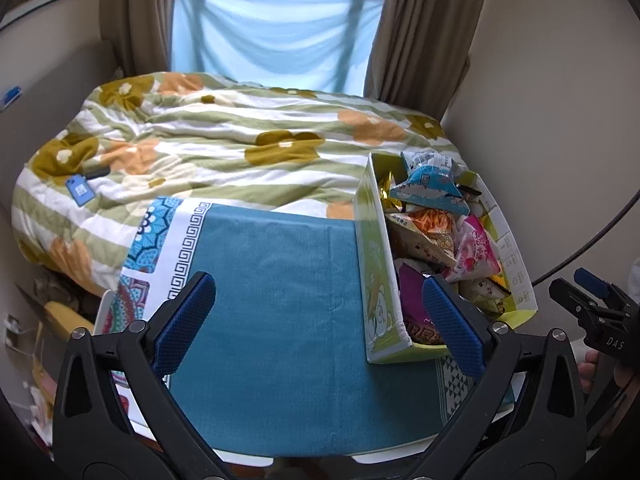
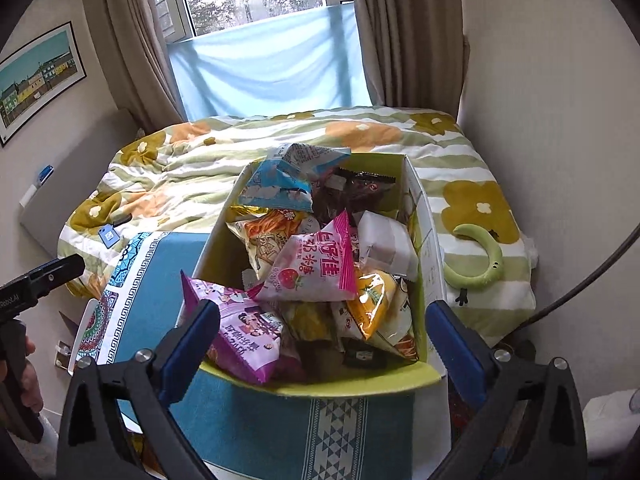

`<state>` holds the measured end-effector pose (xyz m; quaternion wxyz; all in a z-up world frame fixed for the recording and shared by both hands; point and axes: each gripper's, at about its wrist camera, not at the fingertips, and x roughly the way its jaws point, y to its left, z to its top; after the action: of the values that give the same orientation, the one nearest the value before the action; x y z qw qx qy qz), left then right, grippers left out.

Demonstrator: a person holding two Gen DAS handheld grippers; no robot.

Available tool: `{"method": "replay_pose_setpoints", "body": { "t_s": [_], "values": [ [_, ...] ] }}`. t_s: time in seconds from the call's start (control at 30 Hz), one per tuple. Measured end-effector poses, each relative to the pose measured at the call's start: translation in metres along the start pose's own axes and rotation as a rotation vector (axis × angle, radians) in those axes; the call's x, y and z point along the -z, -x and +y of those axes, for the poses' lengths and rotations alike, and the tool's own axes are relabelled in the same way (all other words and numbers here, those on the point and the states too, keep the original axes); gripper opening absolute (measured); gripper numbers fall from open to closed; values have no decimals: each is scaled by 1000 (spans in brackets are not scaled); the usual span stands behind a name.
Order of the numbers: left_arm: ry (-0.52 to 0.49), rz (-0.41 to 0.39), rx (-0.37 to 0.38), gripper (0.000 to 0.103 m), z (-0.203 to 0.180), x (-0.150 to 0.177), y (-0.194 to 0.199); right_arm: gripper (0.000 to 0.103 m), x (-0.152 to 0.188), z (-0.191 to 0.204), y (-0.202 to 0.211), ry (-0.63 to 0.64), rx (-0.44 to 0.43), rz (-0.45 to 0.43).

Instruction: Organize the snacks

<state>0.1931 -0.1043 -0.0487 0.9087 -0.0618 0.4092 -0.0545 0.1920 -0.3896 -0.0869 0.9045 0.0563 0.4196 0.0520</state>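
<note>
— Both grippers are spread wide, holding nothing: the right gripper (image 2: 322, 340) hangs over the near end of the snack box (image 2: 434, 248), the left gripper (image 1: 320, 320) over bare blue cloth (image 1: 280, 280) beside it.

— And the snacks?

— Heaped in the box on the table. The pink strawberry packet (image 2: 308, 260) lies on top: probably light, crinkly, slippery, its contents crushable. I'd pinch a sealed edge, gently.
</note>
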Motion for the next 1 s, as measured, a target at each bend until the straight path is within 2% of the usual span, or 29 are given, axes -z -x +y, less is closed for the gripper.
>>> {"method": "replay_pose_setpoints", "body": {
  "t_s": [0.2,0.33,0.47,0.63,0.8,1.0],
  "values": [
    [-73,-113,-25,102,17,2,70,102,3,47,54,21,16,-107],
    [-67,-217,-34,102,34,12,121,102,6,86,96,26,36,-188],
    [-75,-284,-79,102,47,28,153,102,17,121,130,41,91,-256],
    [-138,-343,-140,102,50,49,179,102,41,147,148,21,116,-287],
    [-147,-350,-124,102,54,63,188,102,60,161,150,7,144,-285],
    [-137,-341,-115,102,54,67,189,102,67,167,155,13,156,-290]
  ]
}}
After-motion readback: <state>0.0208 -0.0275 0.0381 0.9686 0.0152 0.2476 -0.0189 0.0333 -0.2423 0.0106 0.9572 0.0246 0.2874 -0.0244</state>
